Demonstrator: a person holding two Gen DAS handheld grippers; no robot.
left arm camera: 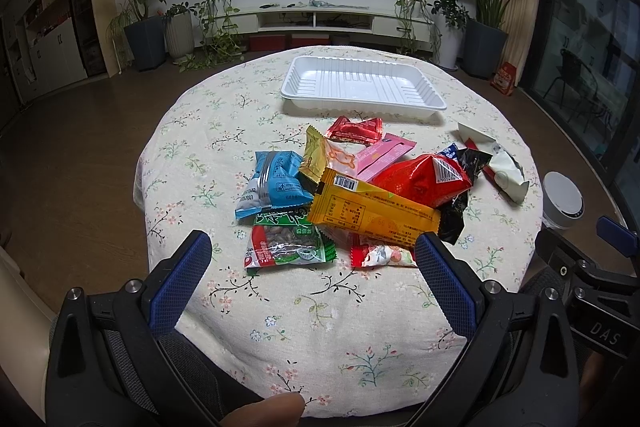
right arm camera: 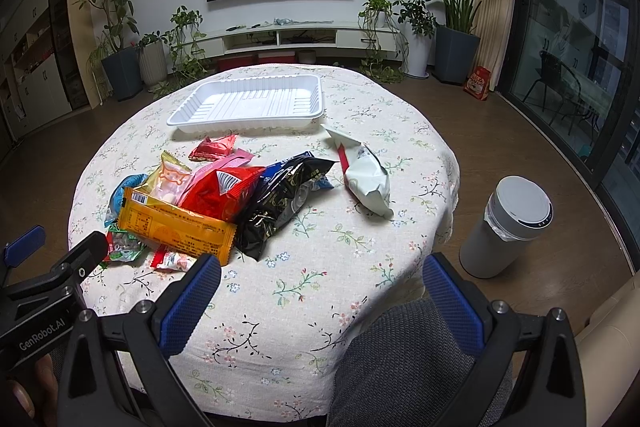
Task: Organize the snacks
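The snack pile (left arm camera: 352,187) is lying in a loose heap at the middle of the round table (left arm camera: 280,327), with the orange bar (left arm camera: 372,213) resting on top, its long axis running from near right to far left and its barcode end pointing far left. A green nut packet (left arm camera: 288,241) is sitting at the near edge of the heap, and a white wrapper (right arm camera: 366,179) is lying apart to the right. The white tray (left arm camera: 360,85) is waiting empty at the far side, just beyond the pile. Nothing looks sorted yet, so the first pick seems to be in hand. The left gripper (left arm camera: 312,267) is hovering near the heap with jaws spread wide, gripping nothing; the right gripper (right arm camera: 320,287) is likewise gaping and empty. The next move likely calls for descending on a near packet and closing across its short side.
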